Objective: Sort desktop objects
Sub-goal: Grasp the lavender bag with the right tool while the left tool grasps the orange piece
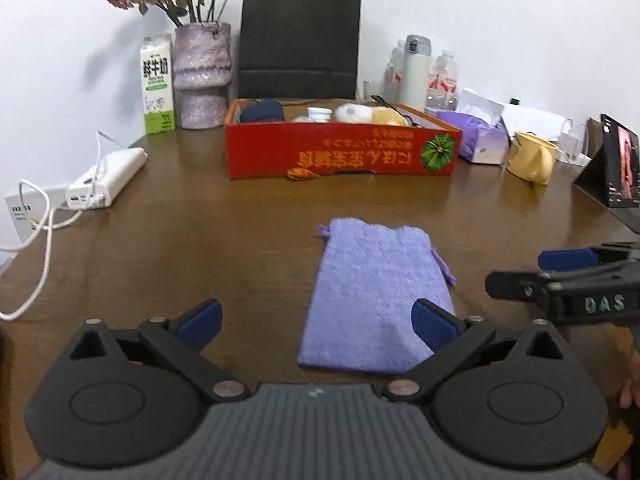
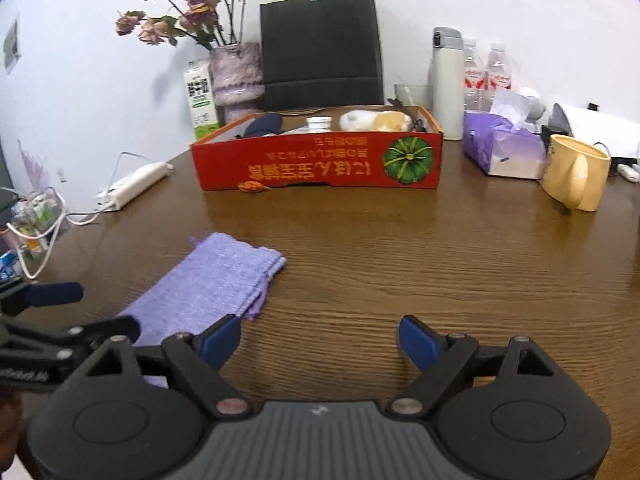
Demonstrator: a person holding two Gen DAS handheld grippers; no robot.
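Note:
A purple drawstring pouch (image 1: 376, 292) lies flat on the brown table (image 1: 180, 240). My left gripper (image 1: 316, 324) hovers over the pouch's near end, open wide; its right finger overlaps the pouch's near right corner and the pads press on nothing. My right gripper (image 2: 320, 342) stands open over bare wood to the right of the pouch (image 2: 212, 280). Each gripper shows in the other's view: the right gripper (image 1: 514, 272) and the left gripper (image 2: 110, 310). Behind stands a red cardboard box (image 1: 340, 156) holding a dark blue thing, a white jar and a white-and-yellow plush.
A small orange item (image 1: 302, 175) lies against the box front. A white power strip (image 1: 108, 180) with cables sits at the left edge. Milk carton (image 1: 158, 84), flower vase (image 1: 202, 76), black bag (image 1: 300, 40), thermos (image 2: 446, 84), tissue pack (image 2: 502, 148) and yellow mug (image 2: 576, 172) line the back and right.

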